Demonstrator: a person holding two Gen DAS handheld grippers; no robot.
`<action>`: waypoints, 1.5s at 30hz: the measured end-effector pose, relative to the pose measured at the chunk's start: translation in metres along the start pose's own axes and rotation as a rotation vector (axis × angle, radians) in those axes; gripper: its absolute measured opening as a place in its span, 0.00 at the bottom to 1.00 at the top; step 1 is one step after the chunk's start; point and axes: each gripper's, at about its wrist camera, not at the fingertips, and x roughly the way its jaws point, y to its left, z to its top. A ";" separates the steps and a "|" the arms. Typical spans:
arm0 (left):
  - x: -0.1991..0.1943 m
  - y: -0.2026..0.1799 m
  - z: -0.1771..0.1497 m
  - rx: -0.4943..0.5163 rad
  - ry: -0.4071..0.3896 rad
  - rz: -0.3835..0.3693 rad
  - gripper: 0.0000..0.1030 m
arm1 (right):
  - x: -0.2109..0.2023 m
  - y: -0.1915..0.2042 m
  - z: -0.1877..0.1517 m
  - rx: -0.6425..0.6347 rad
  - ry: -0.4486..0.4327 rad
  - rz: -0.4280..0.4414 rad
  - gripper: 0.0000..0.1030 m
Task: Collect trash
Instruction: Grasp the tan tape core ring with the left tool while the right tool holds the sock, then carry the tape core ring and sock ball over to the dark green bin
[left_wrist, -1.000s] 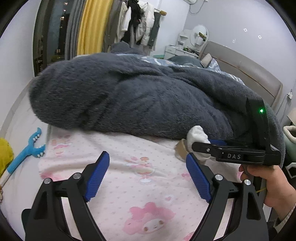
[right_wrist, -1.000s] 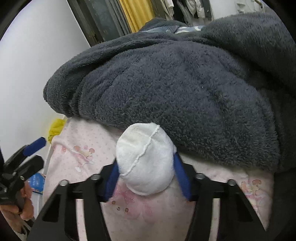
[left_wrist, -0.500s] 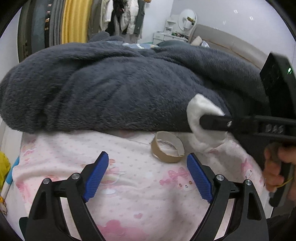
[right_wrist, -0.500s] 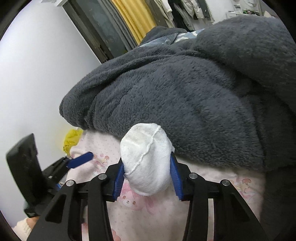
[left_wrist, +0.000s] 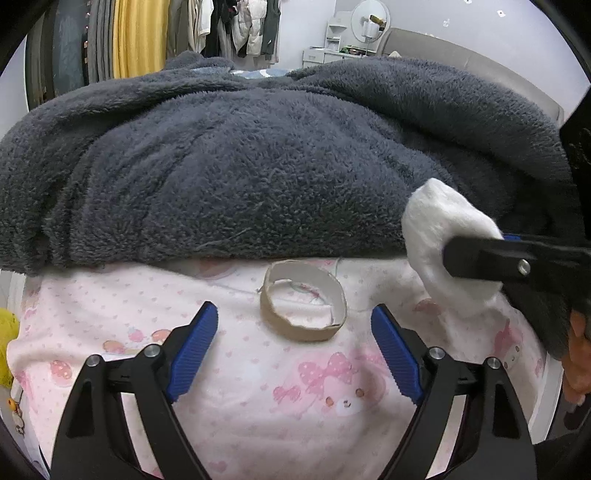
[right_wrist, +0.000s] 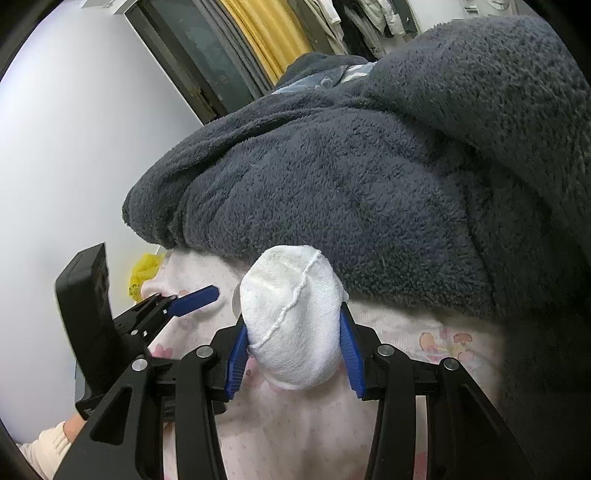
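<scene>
There's your cardboard tape ring, lying flat on the pink cartoon-print bed sheet at the centre of the left wrist view, just below the edge of the dark grey fleece blanket. Your left hand-held gripper sits right in front of it with its jaws spread wide, having just narrowed a touch; the ring lies just beyond the blue pads, which touch nothing.

Over to your right hand-held gripper: it's clamped on a white wad (fabric, with a stitched seam across it), both blue pads pressing into its sides. In the left wrist view that same wad shows at the right edge of the frame, up against the blanket and lifted off the sheet, to the right of the ring.

In the right wrist view your left hand-held gripper pokes in at the lower left, one blue pad visible. Something yellow lies beside the bed at centre left, against the white wall. Clothes hang on a rack at the top of the left wrist view.
</scene>
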 end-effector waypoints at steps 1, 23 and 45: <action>0.003 0.000 0.001 -0.001 0.004 0.001 0.81 | 0.000 0.000 -0.001 -0.003 0.002 0.002 0.44; 0.005 -0.003 0.003 -0.002 0.011 -0.005 0.51 | -0.008 -0.003 -0.004 -0.002 0.003 0.006 0.44; -0.061 0.042 -0.024 -0.055 -0.032 0.016 0.51 | -0.003 0.044 0.000 -0.053 -0.013 0.011 0.44</action>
